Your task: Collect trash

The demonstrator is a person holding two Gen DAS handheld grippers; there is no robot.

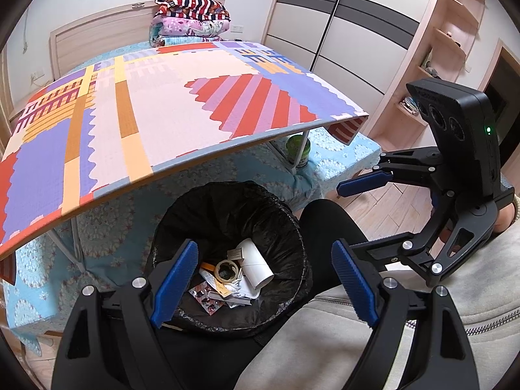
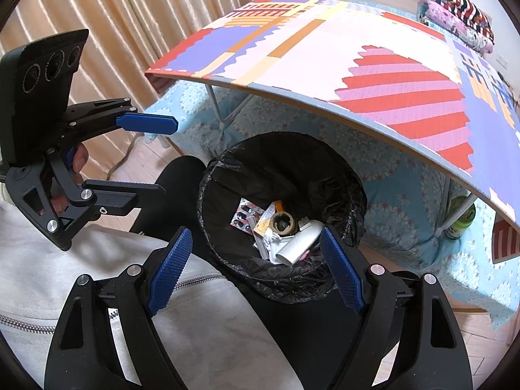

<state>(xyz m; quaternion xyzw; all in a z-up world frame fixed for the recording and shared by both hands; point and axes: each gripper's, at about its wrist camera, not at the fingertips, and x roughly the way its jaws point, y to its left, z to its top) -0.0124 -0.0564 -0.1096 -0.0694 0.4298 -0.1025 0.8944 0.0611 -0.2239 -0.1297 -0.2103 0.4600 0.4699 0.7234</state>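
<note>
Left wrist view: left hand-held gripper (image 1: 265, 281) at lower frame, blue pads (image 1: 177, 281) set wide apart, nothing between them. Just beyond and below the tips, a bin (image 1: 292, 234) lined with a black bag, sitting by the person's dark trouser leg (image 1: 328, 227). Trash lies at the bin's bottom: white tube (image 1: 256, 266), tape roll (image 1: 226, 270), foil pill pack (image 1: 208, 300), crumpled paper scraps. At right of frame, right hand-held gripper (image 1: 338, 216) seen side-on, fingers spread, empty. Grey zip jacket (image 1: 455, 292) at lower right.

Past the bin, the counter (image 1: 156, 123) with a patterned mat in red, purple, pink and orange fills the centre; its folding legs stand on a bed (image 1: 338, 156) with a light blue cover. Green can (image 1: 297, 151) under the counter's right edge. Folded blankets (image 1: 191, 21) stacked at the bed's far end, upper centre. Wardrobe (image 1: 341, 29) at upper right.

Right wrist view: right hand-held gripper (image 2: 253, 271) at lower frame, likewise apart and empty, the bin (image 2: 214, 175) directly ahead with the same trash inside. Left hand-held gripper (image 2: 169, 157) at left of frame. Curtains (image 2: 130, 16) fill the upper left.
</note>
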